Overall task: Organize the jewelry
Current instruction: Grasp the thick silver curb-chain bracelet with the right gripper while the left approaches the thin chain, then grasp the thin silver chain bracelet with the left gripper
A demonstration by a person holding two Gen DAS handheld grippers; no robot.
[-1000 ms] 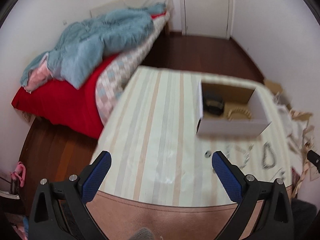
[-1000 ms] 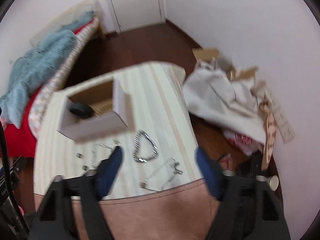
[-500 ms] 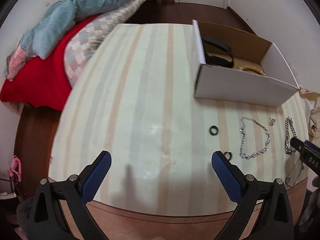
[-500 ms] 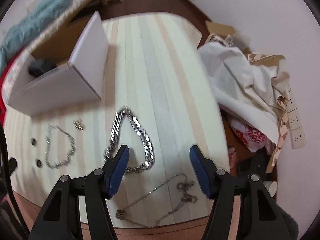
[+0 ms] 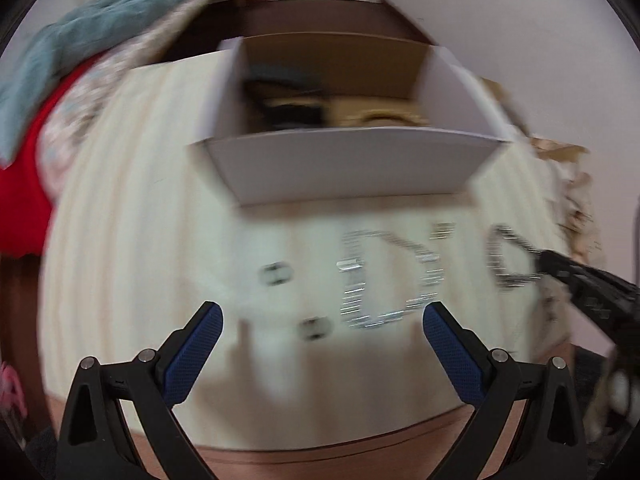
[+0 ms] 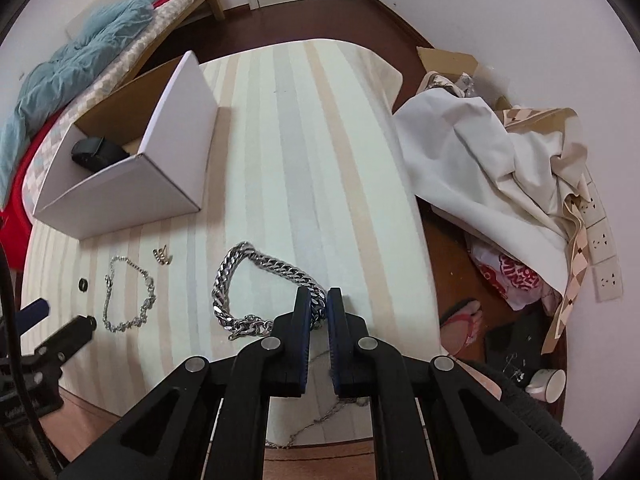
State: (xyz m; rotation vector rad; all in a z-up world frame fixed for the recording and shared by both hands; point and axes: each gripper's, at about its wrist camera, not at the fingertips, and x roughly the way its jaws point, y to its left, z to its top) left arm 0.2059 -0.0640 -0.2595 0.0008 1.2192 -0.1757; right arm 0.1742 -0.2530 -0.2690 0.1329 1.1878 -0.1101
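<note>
A thick silver chain point(image 6: 236, 280) lies on the striped table point(image 6: 304, 152). My right gripper point(image 6: 319, 300) is shut on its right side, down at the table top. A thinner silver chain point(image 6: 128, 296) point(image 5: 392, 276), a small charm point(image 6: 162, 257) and two dark rings point(image 6: 83, 284) point(image 5: 275, 274) lie to the left. A fine chain point(image 6: 316, 424) lies under the right gripper. An open white box point(image 6: 132, 160) point(image 5: 352, 164) holds a black item point(image 6: 96, 152). My left gripper point(image 5: 320, 328) is open and empty above the rings; its view is blurred.
A bed with a teal blanket point(image 6: 76, 64) stands left of the table. White cloth and paper point(image 6: 492, 160) are piled on the floor at the right, with a slipper point(image 6: 460, 320) and a cup point(image 6: 548, 384) nearby.
My right gripper has dropped to the table and shut on the thick chain. My left gripper has swung right and closer toward the rings and thin chain, staying open.
</note>
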